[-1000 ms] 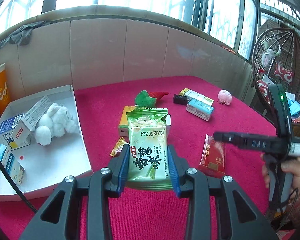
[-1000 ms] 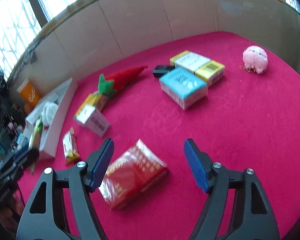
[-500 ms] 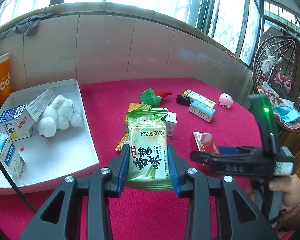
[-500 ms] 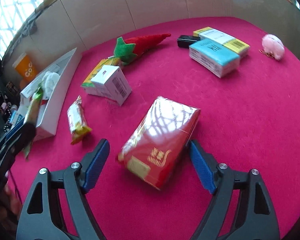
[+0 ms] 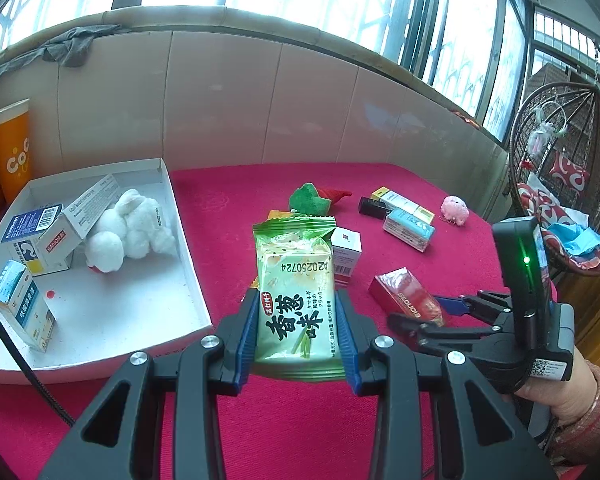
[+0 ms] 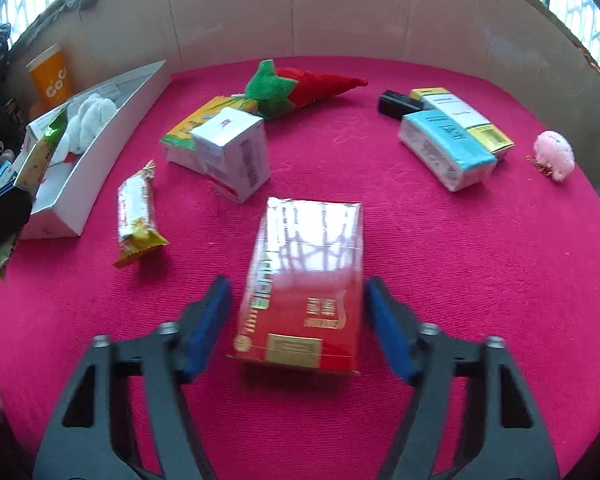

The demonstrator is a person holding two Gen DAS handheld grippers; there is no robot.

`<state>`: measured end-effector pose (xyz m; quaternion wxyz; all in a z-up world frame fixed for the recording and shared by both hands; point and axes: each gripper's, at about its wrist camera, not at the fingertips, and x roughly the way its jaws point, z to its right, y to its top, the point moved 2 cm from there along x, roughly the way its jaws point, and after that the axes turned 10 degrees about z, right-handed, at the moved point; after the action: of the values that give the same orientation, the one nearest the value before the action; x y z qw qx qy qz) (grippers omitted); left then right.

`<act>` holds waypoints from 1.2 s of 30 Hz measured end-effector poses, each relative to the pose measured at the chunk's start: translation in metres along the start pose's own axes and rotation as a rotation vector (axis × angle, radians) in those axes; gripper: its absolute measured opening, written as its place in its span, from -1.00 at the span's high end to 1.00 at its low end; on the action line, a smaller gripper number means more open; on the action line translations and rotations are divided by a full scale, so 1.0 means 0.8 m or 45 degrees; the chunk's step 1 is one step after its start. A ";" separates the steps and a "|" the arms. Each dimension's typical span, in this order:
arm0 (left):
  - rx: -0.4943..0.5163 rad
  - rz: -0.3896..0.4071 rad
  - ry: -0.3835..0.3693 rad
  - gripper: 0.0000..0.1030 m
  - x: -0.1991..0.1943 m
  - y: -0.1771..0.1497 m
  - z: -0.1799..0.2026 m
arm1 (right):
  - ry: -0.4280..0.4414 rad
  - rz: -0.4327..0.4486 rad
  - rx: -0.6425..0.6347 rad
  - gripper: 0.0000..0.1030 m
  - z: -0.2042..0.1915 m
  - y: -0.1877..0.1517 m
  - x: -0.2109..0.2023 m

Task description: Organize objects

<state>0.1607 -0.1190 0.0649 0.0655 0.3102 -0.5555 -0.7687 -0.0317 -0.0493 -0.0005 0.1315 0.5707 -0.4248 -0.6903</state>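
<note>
- On the red cloth [image 6: 460, 280], right gripper [image 6: 296, 320] straddling the red pack [image 6: 304, 280]; jaws just closing, pads not yet touching.
- Left gripper [image 5: 296, 332] clamped on the green packet [image 5: 296, 292], beside the tray [image 5: 188, 252].
- Next, likely: pinch the pack; lift; carry to the tray.

Plush rabbit [image 5: 130, 228] inside tray [image 5: 188, 240]

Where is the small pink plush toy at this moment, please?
The pink plush toy lies on the red cloth at the right wrist view's far right, beside the blue box.
</note>
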 end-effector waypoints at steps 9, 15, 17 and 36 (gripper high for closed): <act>0.010 0.058 0.025 0.30 -0.012 0.012 0.001 | 0.112 0.109 0.111 -0.04 0.017 0.016 -0.031; -0.011 0.117 0.061 0.30 -0.028 0.025 -0.015 | 0.163 0.224 0.085 -0.04 0.001 0.049 -0.066; -0.021 0.137 0.079 0.30 -0.033 0.029 -0.022 | 0.183 0.245 0.061 -0.04 -0.008 0.059 -0.073; -0.091 0.253 0.243 0.30 -0.077 0.061 -0.091 | 0.368 0.311 -0.040 -0.05 -0.095 0.127 -0.096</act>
<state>0.2379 -0.1692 0.1192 0.2047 0.3230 -0.5470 -0.7447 0.0299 -0.0926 0.1271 0.2830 0.6061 -0.4566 -0.5865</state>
